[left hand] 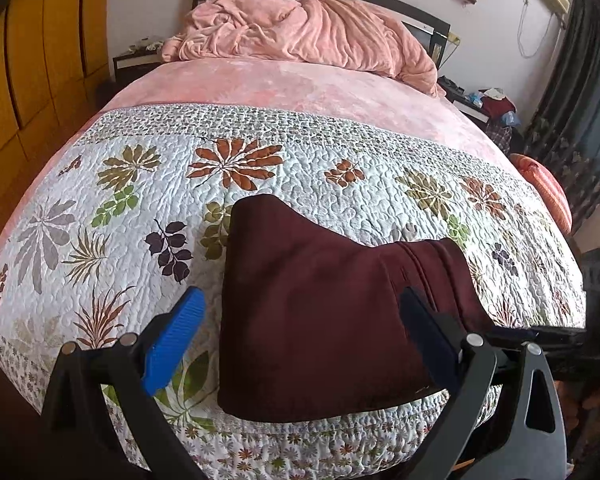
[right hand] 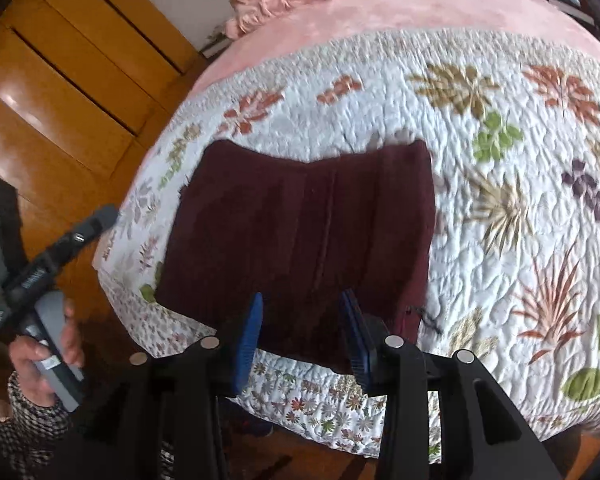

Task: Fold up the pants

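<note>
No readable brands or labels: white lettering on the left gripper's body in the right wrist view is too blurred to make out.

Left gripper (left hand: 302,330): fingers spread wide, released. Blue finger (left hand: 176,338) at 9 o'clock hangs over bare quilt (left hand: 100,208), clear of the fabric. Dark finger (left hand: 428,336) at 3 o'clock sits over the pants (left hand: 320,300); can't tell if it touches. Nothing grasped.

Right gripper (right hand: 302,336): fingers part open, gap clearly visible between the blue pads (right hand: 249,340). They stand at the near hem of the pants (right hand: 300,228), over or against the cloth; no pinch visible, reads as released.

Pants: maroon, folded into a compact rectangle, lying flat on the floral quilt near the foot edge of the bed (left hand: 320,84), at 6 o'clock in both views. Seam lines run lengthwise down the top layer.

Outward: a hand (right hand: 40,356) with a checked sleeve grips the left gripper's grey handle at 8 o'clock in the right wrist view. Crumpled pink blanket (left hand: 300,32) at 12 o'clock by the headboard. Wooden wardrobe (right hand: 60,80) at 10 o'clock.
</note>
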### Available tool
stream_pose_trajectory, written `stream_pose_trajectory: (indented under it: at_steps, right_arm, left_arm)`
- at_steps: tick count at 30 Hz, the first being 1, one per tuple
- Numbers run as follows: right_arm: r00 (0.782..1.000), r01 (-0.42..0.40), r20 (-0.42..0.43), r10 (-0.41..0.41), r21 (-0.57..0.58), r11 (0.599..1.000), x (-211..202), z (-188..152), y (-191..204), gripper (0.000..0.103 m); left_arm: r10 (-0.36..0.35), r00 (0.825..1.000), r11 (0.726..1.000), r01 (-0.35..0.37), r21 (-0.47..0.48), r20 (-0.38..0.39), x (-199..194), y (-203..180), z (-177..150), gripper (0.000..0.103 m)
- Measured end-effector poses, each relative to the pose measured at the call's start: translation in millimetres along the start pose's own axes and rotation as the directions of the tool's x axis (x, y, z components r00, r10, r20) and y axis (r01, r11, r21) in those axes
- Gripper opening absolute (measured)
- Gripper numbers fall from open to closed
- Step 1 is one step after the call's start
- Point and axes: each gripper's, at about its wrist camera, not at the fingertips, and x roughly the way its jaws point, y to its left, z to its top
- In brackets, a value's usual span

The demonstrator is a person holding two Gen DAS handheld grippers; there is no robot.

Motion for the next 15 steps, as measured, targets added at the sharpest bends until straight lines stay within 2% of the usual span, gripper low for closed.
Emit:
stream_pose_trajectory:
  at_steps: [5, 7, 15]
  right_arm:
    - [0.999, 0.042, -0.027, -0.042, 0.012, 0.999, 13, -9, -13, 0.039]
    - [0.997, 0.067, -0.044, -0.066, 0.015, 0.998, 21, -11, -19, 0.034]
    - [0.998, 0.058, -0.033, -0.057, 0.025, 0.998, 22, -11, -22, 0.034]
  left_arm:
    - [0.012, 1.0, 1.0, -0.012, 0.003, 0.0, 2, 1, 0, 0.097]
    - [0.013, 1.0, 1.0, -0.013, 0.008, 0.001, 3, 0, 0, 0.097]
    - [0.035, 0.999, 0.999, -0.034, 0.024, -0.025, 12, 0, -3, 0.097]
